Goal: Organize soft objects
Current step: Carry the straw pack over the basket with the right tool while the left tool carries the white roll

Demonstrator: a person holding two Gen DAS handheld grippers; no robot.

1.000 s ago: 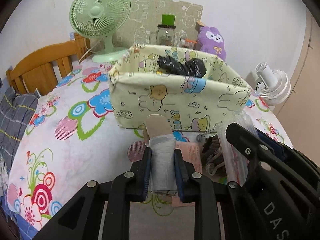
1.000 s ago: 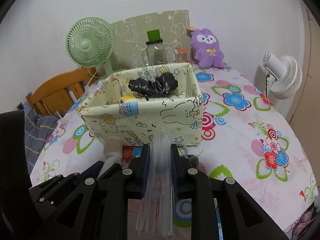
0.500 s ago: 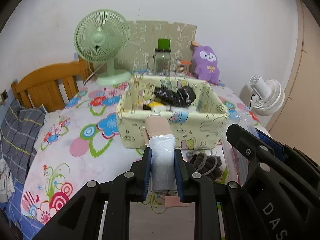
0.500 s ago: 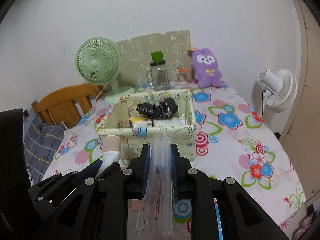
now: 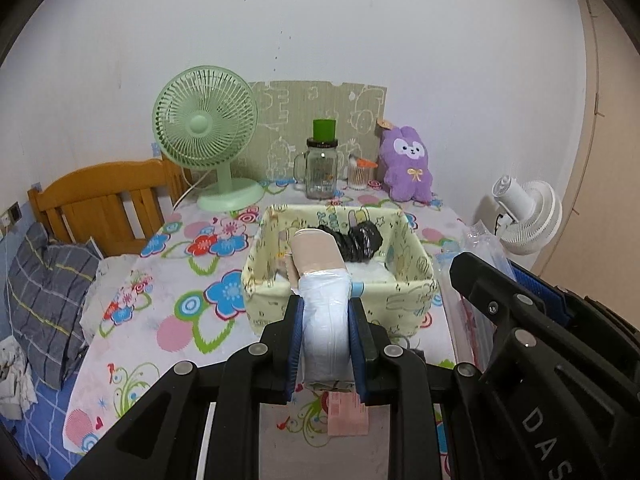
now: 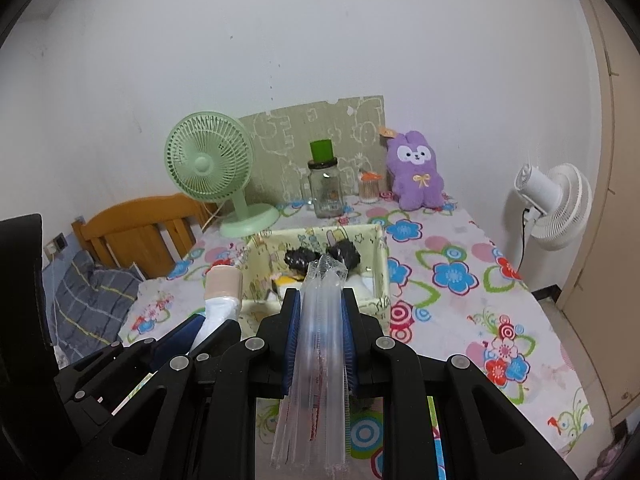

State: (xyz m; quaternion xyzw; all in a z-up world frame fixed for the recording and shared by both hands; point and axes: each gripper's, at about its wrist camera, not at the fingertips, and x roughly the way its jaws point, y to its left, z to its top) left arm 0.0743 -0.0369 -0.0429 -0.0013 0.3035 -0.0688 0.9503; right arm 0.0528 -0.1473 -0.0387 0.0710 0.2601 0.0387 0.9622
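Left wrist view: the left gripper (image 5: 325, 308) is clamped on a roll (image 5: 322, 304), its lower part wrapped in pale bluish-white plastic, its upper end a bare beige tube; the blue pads press both sides of the wrapped part. The roll's beige end overlaps, in this view, the near wall of the fabric storage box (image 5: 400, 300), a pale yellow bin with cartoon print that stands on the flowered tablecloth (image 5: 180, 312). Inside the box a crumpled black bag (image 5: 360, 240) lies toward the back, with something white at the bottom right. A pink card (image 5: 347, 414) lies on the cloth below the gripper. At far right the black body of the right gripper enters the frame, with clear plastic just behind it. At the back of the table: green desk fan (image 5: 205, 120), glass jar with green cap (image 5: 321, 168), purple plush rabbit (image 5: 407, 166). A white fan (image 5: 526, 216) stands off the table to the right; a wooden chair (image 5: 104, 196) to the left. Right wrist view: the right gripper (image 6: 320, 312) is closed narrowly on a clear plastic packet (image 6: 318, 344), long and flat, which runs from below the jaws up past the fingertips; its top end overlaps the box interior in this view. The box (image 6: 382, 276) sits just beyond the fingertips, black bag (image 6: 320, 256) and a yellow item visible inside. The left gripper and its roll (image 6: 222, 292) appear at lower left, close beside the box's left wall; contact with the box cannot be determined.
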